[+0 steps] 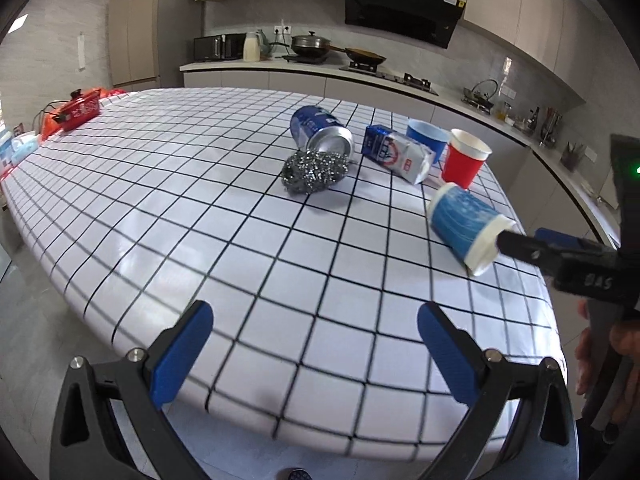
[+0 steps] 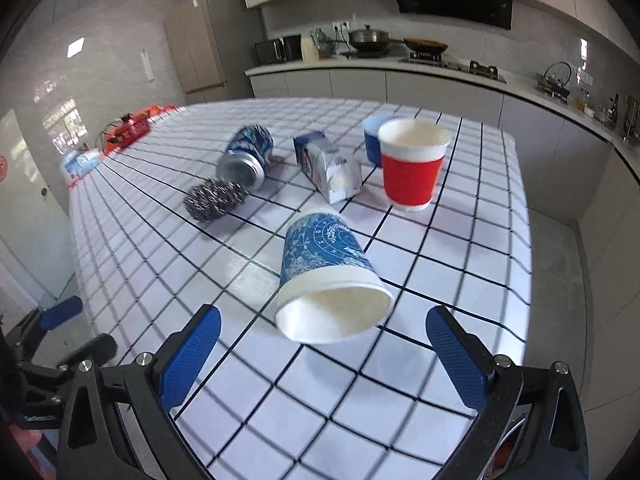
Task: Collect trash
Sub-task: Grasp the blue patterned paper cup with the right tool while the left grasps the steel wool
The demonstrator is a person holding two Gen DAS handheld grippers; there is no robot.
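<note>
Trash lies scattered on the checked table [image 1: 200,208]: a blue cup [image 2: 328,276] on its side with its mouth toward the right gripper [image 2: 324,356], a red cup [image 2: 412,164] upright behind it, a small blue bowl [image 2: 372,140] just behind the red cup, a flattened carton [image 2: 328,168] lying to the left of the red cup, a dented can [image 2: 248,156] on its side, and a steel scourer [image 2: 214,200] touching the can's open end. The right gripper is spread wide, nothing between its fingers, the blue cup's rim just ahead of it. In the left wrist view that gripper's tip sits at the cup's mouth; whether it touches is unclear. The left gripper [image 1: 316,354] hangs over the near table edge, also wide and holding nothing, well apart from the scourer. A red pot [image 1: 80,110] stands at the far left corner.
</note>
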